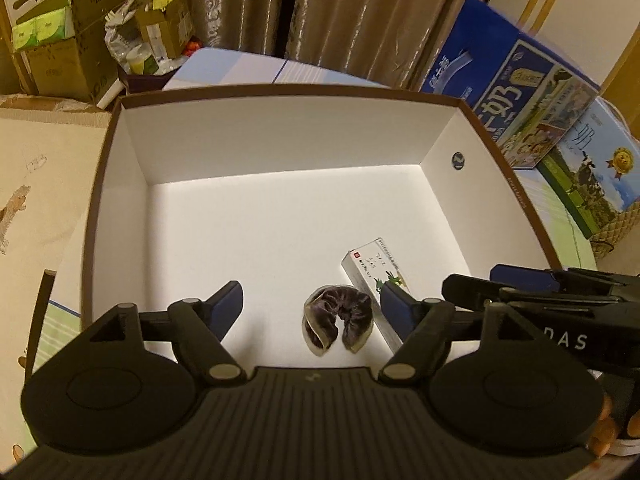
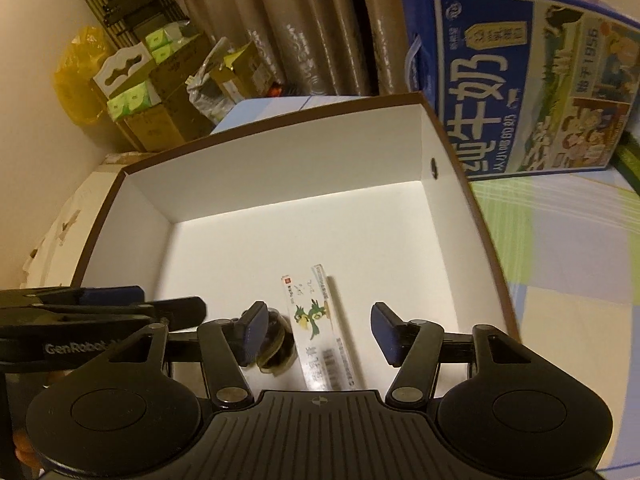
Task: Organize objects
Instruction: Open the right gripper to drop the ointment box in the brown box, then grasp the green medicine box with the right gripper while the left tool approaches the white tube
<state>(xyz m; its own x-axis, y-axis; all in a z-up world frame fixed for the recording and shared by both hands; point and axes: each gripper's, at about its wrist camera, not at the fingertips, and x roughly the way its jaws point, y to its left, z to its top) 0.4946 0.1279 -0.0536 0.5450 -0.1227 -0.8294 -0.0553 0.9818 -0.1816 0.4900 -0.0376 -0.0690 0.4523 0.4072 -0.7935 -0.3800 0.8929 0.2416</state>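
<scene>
A white-lined box with a brown rim (image 1: 132,148) (image 2: 456,148) fills both views. On its floor lie a dark velvet scrunchie (image 1: 338,318) (image 2: 276,340) and, touching its right side, a small white carton with a green bird print (image 1: 374,276) (image 2: 316,320). My left gripper (image 1: 312,304) hovers open over the box's near end, the scrunchie between its fingers and below them. My right gripper (image 2: 320,326) is open above the carton, nothing held. The right gripper's body (image 1: 540,292) shows in the left wrist view, the left gripper's body (image 2: 92,304) in the right wrist view.
Blue milk cartons (image 1: 516,96) (image 2: 520,80) stand right of the box on a green and blue checked cloth (image 2: 568,240). Cardboard boxes with green packs (image 1: 60,28) (image 2: 160,92) and curtains (image 1: 320,12) lie behind. A pale printed sheet (image 1: 36,208) is at left.
</scene>
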